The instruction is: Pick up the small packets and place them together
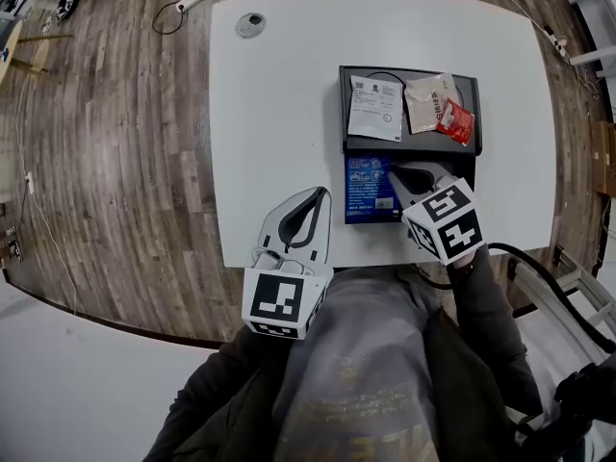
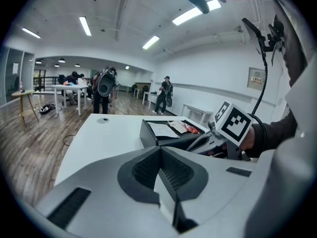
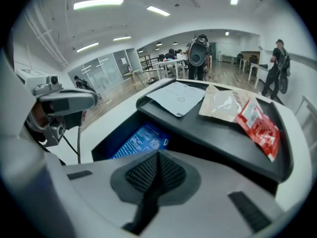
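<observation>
Three-quarters done, seemingly: found packets (image 1: 424,102) together on tray (image 1: 414,144), blue packet (image 1: 368,189) apart at its near edge; found left gripper (image 1: 322,193), right gripper (image 1: 397,174) closed, empty.

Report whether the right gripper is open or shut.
Shut: the right gripper shows its jaws pressed together, with nothing visible between them.

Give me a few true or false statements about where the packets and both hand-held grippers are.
1. The red packet lies on the black tray. True.
2. The left hand-held gripper holds a packet. False: its jaws are together on nothing.
3. The blue packet lies on the tray beside the red one. False: it sits lower, in front of the tray.
4. The right hand-held gripper is shut. True.
</observation>
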`<state>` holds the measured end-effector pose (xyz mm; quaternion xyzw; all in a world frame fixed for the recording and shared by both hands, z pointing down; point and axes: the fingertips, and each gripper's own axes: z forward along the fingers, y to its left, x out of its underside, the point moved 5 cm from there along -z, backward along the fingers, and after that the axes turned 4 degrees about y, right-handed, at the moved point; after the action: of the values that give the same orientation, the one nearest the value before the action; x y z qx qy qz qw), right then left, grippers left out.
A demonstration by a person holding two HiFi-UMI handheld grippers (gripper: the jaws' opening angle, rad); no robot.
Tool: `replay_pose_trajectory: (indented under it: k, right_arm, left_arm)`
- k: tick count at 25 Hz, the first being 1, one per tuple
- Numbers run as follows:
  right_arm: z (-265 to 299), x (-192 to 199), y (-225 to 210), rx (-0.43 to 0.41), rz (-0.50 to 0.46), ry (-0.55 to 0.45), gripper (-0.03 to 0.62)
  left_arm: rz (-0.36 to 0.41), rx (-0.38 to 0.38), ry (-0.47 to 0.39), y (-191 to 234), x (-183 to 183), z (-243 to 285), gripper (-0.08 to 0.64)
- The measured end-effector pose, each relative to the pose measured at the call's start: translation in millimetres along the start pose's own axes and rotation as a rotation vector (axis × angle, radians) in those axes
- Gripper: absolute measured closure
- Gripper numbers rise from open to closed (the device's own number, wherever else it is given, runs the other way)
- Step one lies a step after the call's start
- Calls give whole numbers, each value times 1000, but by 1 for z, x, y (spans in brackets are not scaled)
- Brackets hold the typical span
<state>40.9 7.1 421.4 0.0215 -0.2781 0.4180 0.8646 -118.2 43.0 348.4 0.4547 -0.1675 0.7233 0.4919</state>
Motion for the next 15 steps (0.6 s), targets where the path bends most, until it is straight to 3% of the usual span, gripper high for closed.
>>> replay_pose_trajectory:
  k: [7, 8, 11, 15]
  right_arm:
    - [-7, -4, 9, -107, 98, -82, 586]
    - [-5, -3, 9, -122, 108, -77, 584]
    - [0, -2, 11, -161, 110, -29, 474]
    - [7, -2, 8, -158, 119, 15, 474]
  left_arm:
    - [5, -1, -11, -6, 2, -3, 558]
    - [7, -2, -14, -7, 2, -4, 558]
    - [8, -8, -16, -8, -1, -6, 558]
    - [4, -22, -15, -9, -1, -7, 558]
